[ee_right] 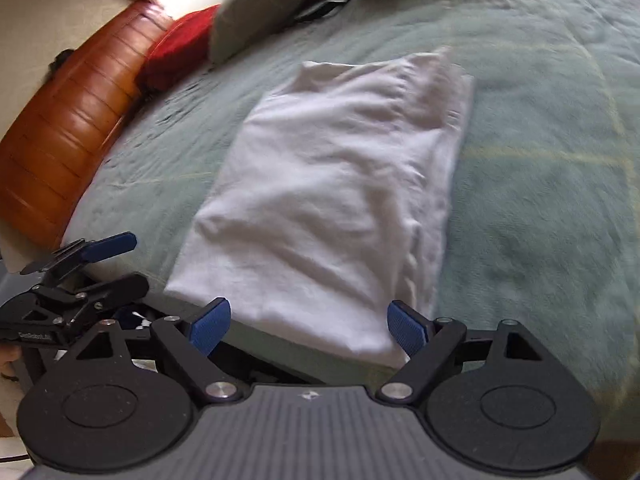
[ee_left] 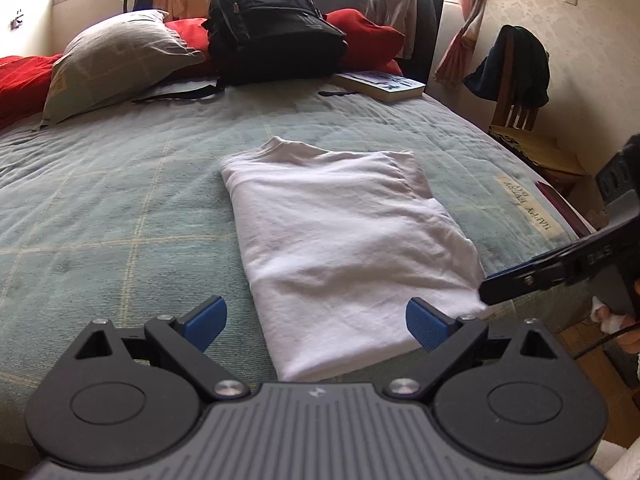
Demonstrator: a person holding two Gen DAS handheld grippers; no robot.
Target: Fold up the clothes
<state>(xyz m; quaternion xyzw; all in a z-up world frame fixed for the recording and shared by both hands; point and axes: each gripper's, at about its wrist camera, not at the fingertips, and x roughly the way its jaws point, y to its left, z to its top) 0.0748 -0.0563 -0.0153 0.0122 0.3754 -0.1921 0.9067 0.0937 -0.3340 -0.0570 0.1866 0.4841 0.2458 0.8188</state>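
A white garment (ee_left: 344,248) lies folded into a long rectangle on the green bedspread (ee_left: 120,200). My left gripper (ee_left: 316,326) is open, its blue pads just short of the garment's near edge, with nothing between them. My right gripper (ee_right: 308,326) is open too and hovers over the garment (ee_right: 332,200) at its near end, close to the bed's edge. In the left wrist view the right gripper's fingers (ee_left: 504,286) reach the garment's near right corner. The right wrist view catches the left gripper's fingers (ee_right: 112,244) at the left.
A grey pillow (ee_left: 116,60), a red blanket (ee_left: 24,80), a black backpack (ee_left: 272,28) and a book (ee_left: 380,84) lie at the far end of the bed. A wooden chair (ee_left: 516,112) with dark clothes stands right of it. A wooden headboard (ee_right: 60,128) curves along the left.
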